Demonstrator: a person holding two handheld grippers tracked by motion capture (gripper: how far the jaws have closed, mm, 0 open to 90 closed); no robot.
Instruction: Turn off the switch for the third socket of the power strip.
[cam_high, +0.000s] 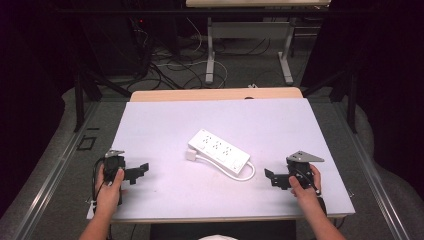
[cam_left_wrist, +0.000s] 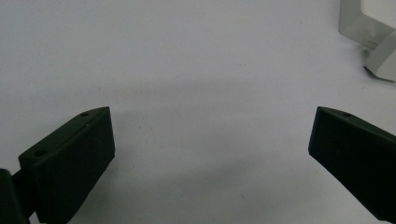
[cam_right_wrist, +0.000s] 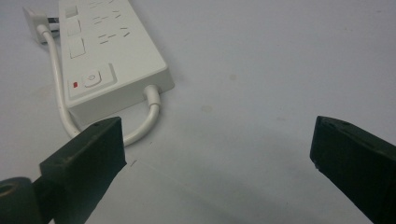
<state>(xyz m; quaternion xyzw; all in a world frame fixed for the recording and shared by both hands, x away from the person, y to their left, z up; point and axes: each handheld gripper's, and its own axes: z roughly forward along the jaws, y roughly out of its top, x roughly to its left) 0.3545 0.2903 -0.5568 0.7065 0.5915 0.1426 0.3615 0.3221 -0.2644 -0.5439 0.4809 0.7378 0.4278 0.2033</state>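
At the near left of the white table (cam_high: 150, 120), the left gripper (cam_high: 142, 170) rests in the person's left hand (cam_high: 111, 187), its jaws pointing right toward the middle of the table. In the left gripper view the left gripper (cam_left_wrist: 210, 140) has its two black jaws spread wide, with bare white surface between them and nothing held.

In the middle of the table lies a white power strip (cam_high: 219, 152), set on a slant with one end toward the far left and the other toward the near right. Its short white cable (cam_high: 248, 172) loops out of the near right end and runs back along the near side to a white plug (cam_high: 191, 155) lying just beside the strip's left end. The strip is well apart from both grippers (somewhat closer to the right one).

At the near right, the right gripper (cam_high: 270, 178) sits in the person's right hand (cam_high: 304, 186), jaws pointing left toward the strip. In the right gripper view the right gripper (cam_right_wrist: 217, 140) is likewise wide open and empty; beyond its jaws the power strip (cam_right_wrist: 109, 56) shows its switch (cam_right_wrist: 91, 79) end, with the cable (cam_right_wrist: 140, 126) curling past the left jaw.
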